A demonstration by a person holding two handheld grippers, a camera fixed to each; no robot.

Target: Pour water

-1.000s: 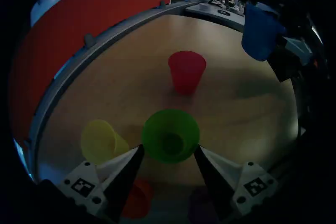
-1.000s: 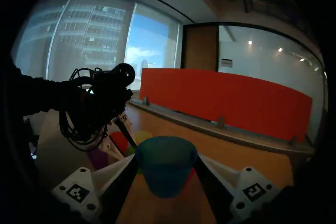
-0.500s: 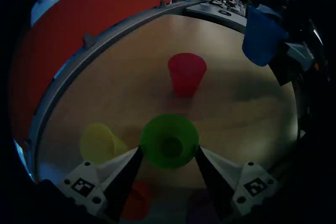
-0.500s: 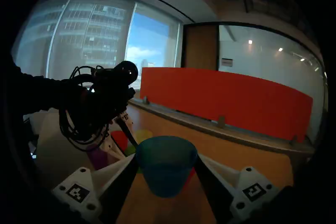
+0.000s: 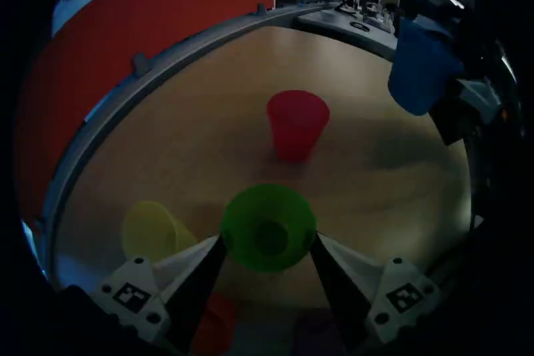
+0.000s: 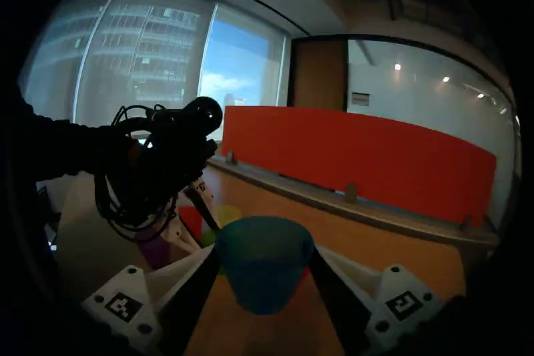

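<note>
- Green cup [image 5: 268,226] is clamped in the left claw [image 5: 267,240], above the surface [image 5: 200,129].
- Blue cup [image 6: 263,269] is gripped upright in the right claw [image 6: 263,254].
- Judgement: blue rim should be centred over green mouth, then tilted slowly.

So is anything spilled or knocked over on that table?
Nothing stands out. The red cup stands upright on the wooden table, no puddle shows, and the green cup and blue cup are held without spilling. Whether the yellow cup is tipped, I cannot tell.
</note>
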